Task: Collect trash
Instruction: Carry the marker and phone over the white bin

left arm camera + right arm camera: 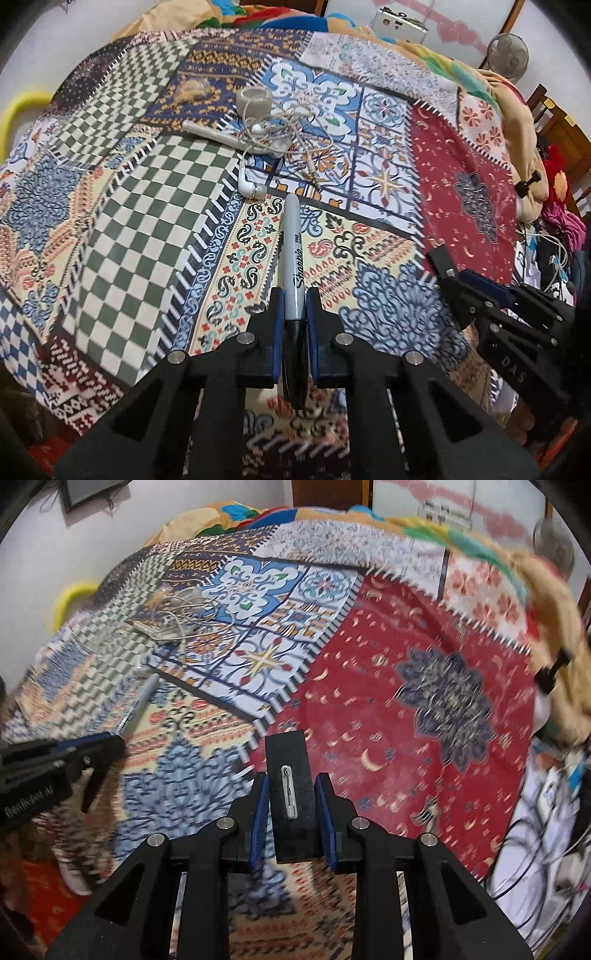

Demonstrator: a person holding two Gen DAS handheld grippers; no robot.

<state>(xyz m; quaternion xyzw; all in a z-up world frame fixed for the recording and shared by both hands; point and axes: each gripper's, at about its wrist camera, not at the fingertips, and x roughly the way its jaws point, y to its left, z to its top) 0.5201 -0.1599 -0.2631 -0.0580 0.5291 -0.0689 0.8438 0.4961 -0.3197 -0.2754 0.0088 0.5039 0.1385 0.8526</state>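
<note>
Clamped between the blue pads of the left gripper (294, 317) is a grey-barrelled, black-capped permanent marker (293, 258); the jaws are drawn in narrow against its black cap end, and the long axis of the marker runs straight forward along the fingers, its grey tail pointing away over the patchwork-printed bedspread (147, 229). In the right wrist view the same marker (142, 698) is seen slanting up and away from the left gripper (110, 740). A flat black rectangular block with a small silver safety pin lying on its face (291, 797) is held between the pads of the right gripper (291, 812), also lengthwise along the fingers, with the jaws set only as wide as the block.

Both tools are thus judged to be loaded, so the coming move is thought to be a carry-off, not another pick; no bin is seen in either view.

Just beyond the marker's tail a white earbud (251, 186) is lying on the bedspread. Farther on, straight ahead of the left gripper and up to the left of the right one, a tangle of pale earphone cable (291, 129) is spread, with a slim silver pen-like stick (214, 133) beside it and a roll of beige tape (254, 99) behind. This heap is judged nearer to the left hand.
</note>
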